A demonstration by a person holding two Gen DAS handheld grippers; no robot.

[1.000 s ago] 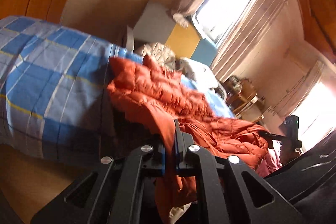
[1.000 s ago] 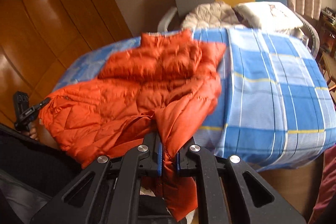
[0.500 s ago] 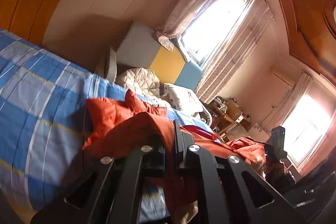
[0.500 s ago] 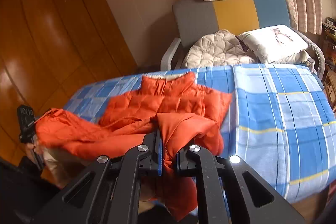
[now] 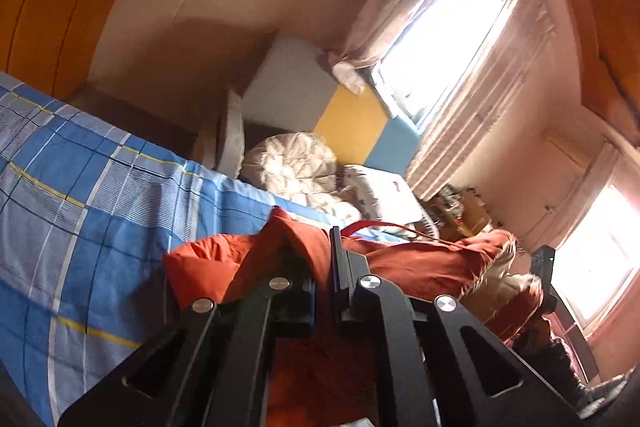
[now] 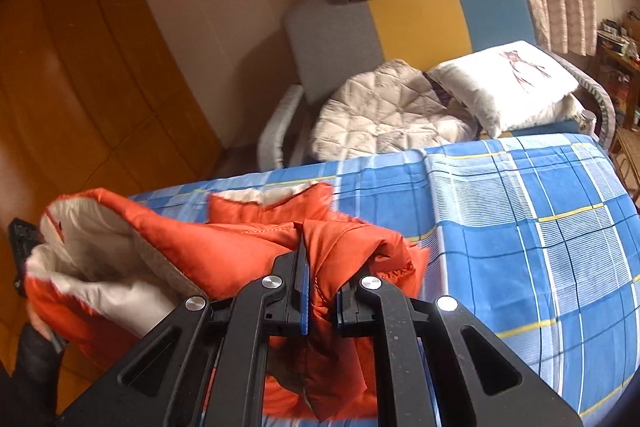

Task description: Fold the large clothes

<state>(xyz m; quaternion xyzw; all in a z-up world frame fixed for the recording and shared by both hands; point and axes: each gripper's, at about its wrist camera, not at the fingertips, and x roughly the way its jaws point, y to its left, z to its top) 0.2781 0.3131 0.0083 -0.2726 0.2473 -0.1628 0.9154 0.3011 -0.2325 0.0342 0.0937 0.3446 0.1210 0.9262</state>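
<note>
An orange puffer jacket with a pale lining lies on a bed with a blue plaid cover. My right gripper is shut on a bunched fold of its lower edge, lifted above the bed. My left gripper is shut on another part of the jacket, also raised over the bed. The jacket stretches between the two grippers. Its collar rests on the cover. The other gripper shows at the left edge of the right wrist view.
An armchair in grey, yellow and blue stands behind the bed with a beige quilted cushion and a white pillow. Wooden wardrobe panels on the left. Curtained windows are behind. A cluttered side table on the right.
Both grippers have lifted the jacket's lower edge and carried it forward over the bed toward the collar. The jacket's pale lining now shows.
</note>
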